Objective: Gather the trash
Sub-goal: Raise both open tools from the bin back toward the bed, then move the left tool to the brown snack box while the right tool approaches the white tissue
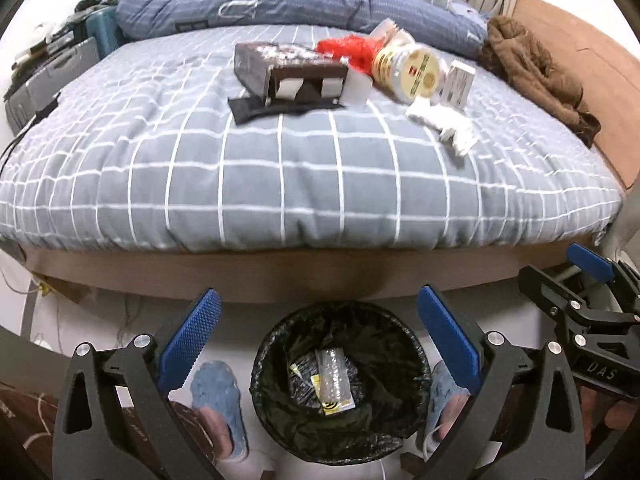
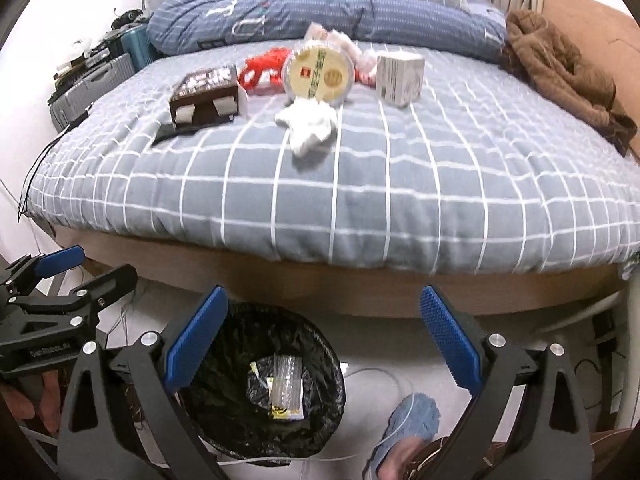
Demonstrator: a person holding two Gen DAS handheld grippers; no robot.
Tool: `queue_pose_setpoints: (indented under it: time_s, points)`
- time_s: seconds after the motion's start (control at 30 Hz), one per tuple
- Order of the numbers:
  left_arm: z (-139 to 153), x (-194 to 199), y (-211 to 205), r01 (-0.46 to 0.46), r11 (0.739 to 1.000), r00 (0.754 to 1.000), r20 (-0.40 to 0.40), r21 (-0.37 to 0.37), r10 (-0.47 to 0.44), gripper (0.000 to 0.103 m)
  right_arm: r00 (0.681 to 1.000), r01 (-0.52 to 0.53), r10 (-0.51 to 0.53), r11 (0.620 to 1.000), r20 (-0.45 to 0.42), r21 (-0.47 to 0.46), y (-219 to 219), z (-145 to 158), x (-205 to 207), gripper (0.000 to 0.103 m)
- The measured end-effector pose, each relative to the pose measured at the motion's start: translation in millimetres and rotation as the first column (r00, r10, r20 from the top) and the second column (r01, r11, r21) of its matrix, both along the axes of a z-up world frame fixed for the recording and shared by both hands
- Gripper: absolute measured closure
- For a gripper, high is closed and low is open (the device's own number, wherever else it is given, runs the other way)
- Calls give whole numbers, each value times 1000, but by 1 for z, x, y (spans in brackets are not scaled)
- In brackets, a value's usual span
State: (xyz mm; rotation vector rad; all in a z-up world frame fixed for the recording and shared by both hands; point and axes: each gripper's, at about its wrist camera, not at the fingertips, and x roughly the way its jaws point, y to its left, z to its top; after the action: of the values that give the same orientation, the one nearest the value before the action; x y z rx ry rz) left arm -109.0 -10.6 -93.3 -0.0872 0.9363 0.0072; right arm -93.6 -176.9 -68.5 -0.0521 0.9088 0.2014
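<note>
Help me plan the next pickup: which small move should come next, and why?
Probably reach the right tongs forward to the crumpled white tissue. Both tongs stand open and empty above the lined bin, which already holds wrappers, and the tissue lies nearest the bed's front edge among the remaining trash.

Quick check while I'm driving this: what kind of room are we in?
A bedroom, most likely. A bed with a grey checked cover fills the view, a rolled blue quilt lies at its far end, and a lined bin sits on the floor by the bed's near edge.
</note>
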Motion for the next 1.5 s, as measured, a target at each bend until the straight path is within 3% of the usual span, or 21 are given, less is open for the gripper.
queue_pose_setpoints:
  time_s: [0.43,0.83,1.5]
  points:
    - [26,15,20,-48,998,997,62,30,46,6,995,6,-6,1000,95,4,6,35,13,10]
    - [45,56,38,-99,995,991,91,18,97,6,991,21,-23,1000,132,15,8,55,45,10]
    - [58,154,28,-138,990,984,119,38,133,6,997,4,-4,1000,81,5,29,36,117,10]
